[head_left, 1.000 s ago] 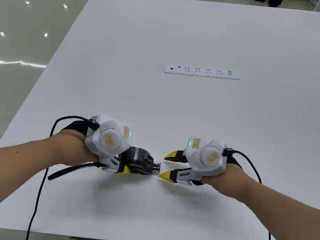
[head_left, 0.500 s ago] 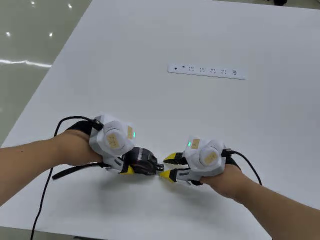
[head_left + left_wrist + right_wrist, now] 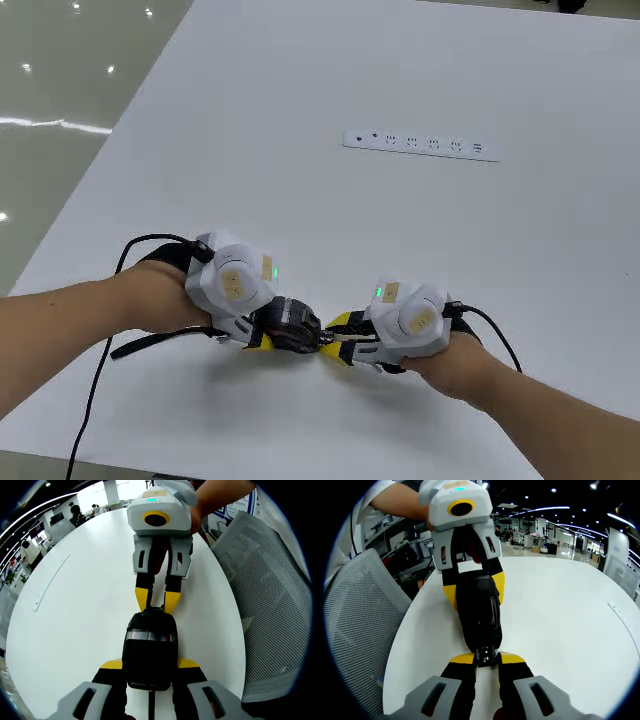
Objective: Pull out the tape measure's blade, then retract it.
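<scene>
Head view, tape measure: the tape measure (image 3: pixel 292 325) sits at the near edge of the white bench (image 3: pixel 300 180), between my two grippers, with a power strip (image 3: pixel 420 145) well apart at the far side.
Head view, grippers: my left gripper (image 3: pixel 262 338) comes at the case from the left and my right gripper (image 3: pixel 335 340) meets it from the right.
Left gripper view, fingers: my left fingers (image 3: pixel 112 664) pinch the black case on both flanks, just above the bench.
Left gripper view, far end: the right gripper's yellow tips are drawn in at the mouth of the case.
Right gripper view, fingers: my right fingers (image 3: pixel 462 658) press in on the end hook (image 3: pixel 486 656) of the blade, one on each side.
Step in hand: I judge the hook gripped and the blade not yet drawn out.
Next move: I hold the case steady on the left and draw my right hand straight away to the right, without letting the hook slip.
</scene>
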Demonstrator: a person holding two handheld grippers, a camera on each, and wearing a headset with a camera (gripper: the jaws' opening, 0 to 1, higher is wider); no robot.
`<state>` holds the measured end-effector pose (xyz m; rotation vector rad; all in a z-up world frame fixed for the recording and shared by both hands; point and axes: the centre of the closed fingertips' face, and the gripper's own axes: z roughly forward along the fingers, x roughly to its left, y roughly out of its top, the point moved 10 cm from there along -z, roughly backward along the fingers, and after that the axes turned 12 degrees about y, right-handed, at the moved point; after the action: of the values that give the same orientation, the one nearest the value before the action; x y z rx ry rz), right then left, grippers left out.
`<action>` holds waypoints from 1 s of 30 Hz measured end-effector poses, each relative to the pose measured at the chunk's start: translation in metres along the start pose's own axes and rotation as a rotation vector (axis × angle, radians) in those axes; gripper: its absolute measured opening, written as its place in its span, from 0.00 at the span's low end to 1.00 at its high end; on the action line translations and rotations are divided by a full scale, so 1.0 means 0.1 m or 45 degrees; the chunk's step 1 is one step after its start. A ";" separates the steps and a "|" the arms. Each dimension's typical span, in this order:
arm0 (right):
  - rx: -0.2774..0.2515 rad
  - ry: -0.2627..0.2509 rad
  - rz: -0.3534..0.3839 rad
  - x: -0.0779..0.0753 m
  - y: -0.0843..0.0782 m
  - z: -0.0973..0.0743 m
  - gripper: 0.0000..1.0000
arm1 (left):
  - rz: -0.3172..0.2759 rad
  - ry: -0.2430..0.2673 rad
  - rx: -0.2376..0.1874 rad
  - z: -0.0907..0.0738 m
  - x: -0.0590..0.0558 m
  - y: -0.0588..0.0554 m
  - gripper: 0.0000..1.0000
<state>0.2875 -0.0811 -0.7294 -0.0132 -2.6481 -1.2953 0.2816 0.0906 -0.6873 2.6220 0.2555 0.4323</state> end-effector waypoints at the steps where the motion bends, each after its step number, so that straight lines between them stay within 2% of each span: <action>1: 0.001 0.001 -0.004 0.00 0.00 0.00 0.13 | 0.001 0.000 0.000 0.00 0.00 0.00 0.31; 18: -0.006 -0.011 -0.007 0.00 -0.01 0.00 0.11 | 0.002 0.000 -0.001 0.00 0.00 0.01 0.31; 25: 0.017 -0.026 -0.058 0.02 -0.01 0.00 0.11 | 0.018 0.000 0.012 0.01 0.00 0.02 0.31; 30: 0.017 -0.026 -0.052 0.03 0.00 0.00 0.10 | 0.010 -0.002 0.008 0.00 0.00 0.02 0.31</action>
<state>0.2850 -0.0819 -0.7290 0.0298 -2.6877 -1.2961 0.2821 0.0890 -0.6868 2.6304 0.2461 0.4326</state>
